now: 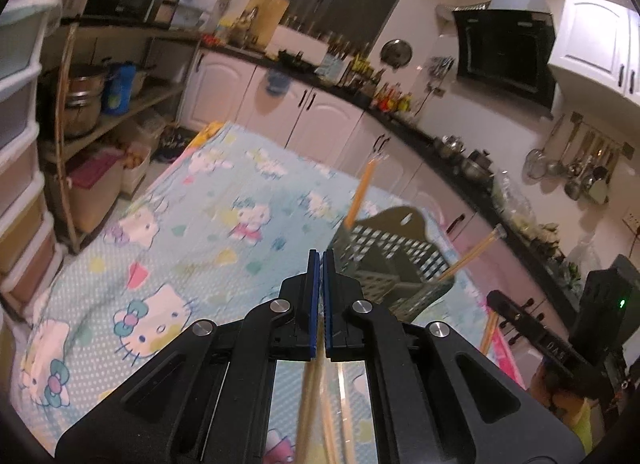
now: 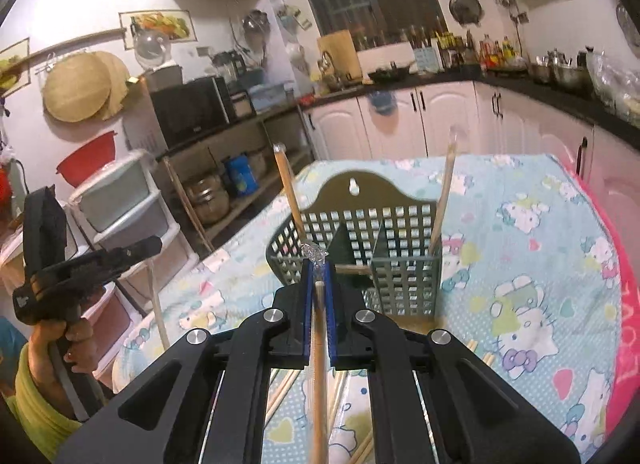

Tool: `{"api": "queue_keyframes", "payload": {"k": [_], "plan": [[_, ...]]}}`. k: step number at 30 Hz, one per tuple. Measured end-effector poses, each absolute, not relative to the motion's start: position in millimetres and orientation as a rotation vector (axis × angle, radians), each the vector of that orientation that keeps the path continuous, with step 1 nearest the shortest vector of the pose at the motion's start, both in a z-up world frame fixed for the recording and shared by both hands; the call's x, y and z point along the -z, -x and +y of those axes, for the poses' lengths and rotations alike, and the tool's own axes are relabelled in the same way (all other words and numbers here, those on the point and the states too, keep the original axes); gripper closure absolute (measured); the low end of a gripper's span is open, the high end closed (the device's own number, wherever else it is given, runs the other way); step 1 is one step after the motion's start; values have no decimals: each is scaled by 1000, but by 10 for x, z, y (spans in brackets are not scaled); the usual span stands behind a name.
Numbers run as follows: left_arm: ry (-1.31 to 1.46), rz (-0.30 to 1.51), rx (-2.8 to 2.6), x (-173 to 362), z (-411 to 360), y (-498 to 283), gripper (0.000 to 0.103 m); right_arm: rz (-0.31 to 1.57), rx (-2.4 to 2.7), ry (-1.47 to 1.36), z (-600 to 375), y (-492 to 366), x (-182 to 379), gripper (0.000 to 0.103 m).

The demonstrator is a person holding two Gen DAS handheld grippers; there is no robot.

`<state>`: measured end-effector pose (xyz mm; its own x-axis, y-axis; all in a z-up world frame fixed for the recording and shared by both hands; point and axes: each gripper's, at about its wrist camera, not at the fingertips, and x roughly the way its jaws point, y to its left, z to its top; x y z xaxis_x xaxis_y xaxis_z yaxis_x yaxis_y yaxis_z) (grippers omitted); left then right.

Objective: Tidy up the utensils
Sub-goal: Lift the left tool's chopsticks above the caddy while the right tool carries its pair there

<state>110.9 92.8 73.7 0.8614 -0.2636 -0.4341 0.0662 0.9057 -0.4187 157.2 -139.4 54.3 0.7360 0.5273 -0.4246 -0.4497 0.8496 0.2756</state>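
between the blue pads of the right hand-held gripper [image 2: 319, 269]: one chopstick [image 2: 319, 344], wooden, its tip in clear wrap, pinched near that upper end with the shaft running back under the tool. judged light, stiff and thin; likely to pivot or slide if gripped loosely, so a hold close to one end, as here, suits lowering it upright.

just ahead and slightly below: green perforated utensil holder [image 2: 384, 224], two compartments, standing on the table [image 2: 520, 204] with its cartoon-cat cloth. one chopstick [image 2: 289, 192] leans in the left compartment, another [image 2: 442, 200] in the right.

loose chopsticks [image 2: 280, 392] lie on the cloth beneath the gripper, unsorted.

left hand-held gripper [image 1: 319, 260]: pads nearly together, nothing visibly between them; held off to the holder's left, near but apart. pale sticks [image 1: 312, 404] show below it, on the cloth.
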Motion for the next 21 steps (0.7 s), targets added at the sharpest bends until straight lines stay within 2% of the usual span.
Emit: {"api": "queue_keyframes", "payload": {"k": [6, 21], "plan": [[385, 454, 205, -974, 810, -1086, 103, 396, -522, -116, -1442, -1416, -713, 97], [315, 347, 293, -1586, 437, -1198, 103, 318, -466, -137, -1633, -1503, -907, 97]]}}
